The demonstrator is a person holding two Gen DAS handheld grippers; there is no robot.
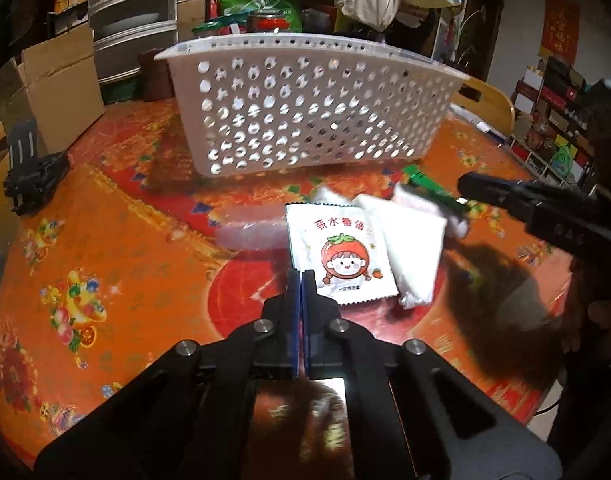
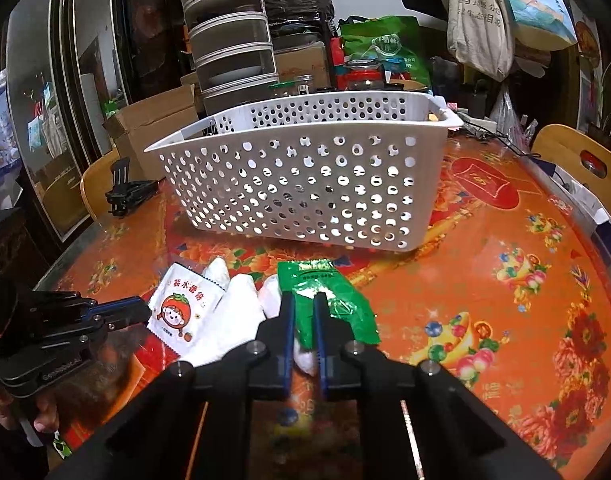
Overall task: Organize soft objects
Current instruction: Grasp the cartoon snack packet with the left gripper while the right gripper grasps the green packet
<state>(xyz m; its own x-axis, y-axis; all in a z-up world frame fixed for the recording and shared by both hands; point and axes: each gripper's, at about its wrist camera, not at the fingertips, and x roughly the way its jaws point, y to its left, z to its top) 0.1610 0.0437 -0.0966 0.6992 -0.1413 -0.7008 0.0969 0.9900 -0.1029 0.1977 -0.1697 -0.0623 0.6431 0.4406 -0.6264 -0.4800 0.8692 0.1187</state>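
Round desk [image 2: 505, 280], glossy orange-red floral cover, glare spots from overhead light. Stacked grey drawer unit [image 2: 229, 40] behind desk, cardboard boxes [image 1: 61, 80] beside it. Green bag [image 2: 385, 48] and jars in clutter at desk's far edge. Canvas tote bags [image 2: 477, 16] hanging upper right. Wooden chair backs [image 2: 577, 160] at desk rim. Shelving with boxes [image 1: 553, 120] at right in left wrist view, red poster [image 1: 559, 28] on pale wall above. Dark glass-fronted cabinet [image 2: 45, 120] at left.

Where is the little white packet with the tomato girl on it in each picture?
Left wrist view: white tomato-girl packet at centre, just beyond the left gripper.
Right wrist view: the packet lies lower left, beside white gloves.
Shared landmark: white perforated plastic basket behind it.
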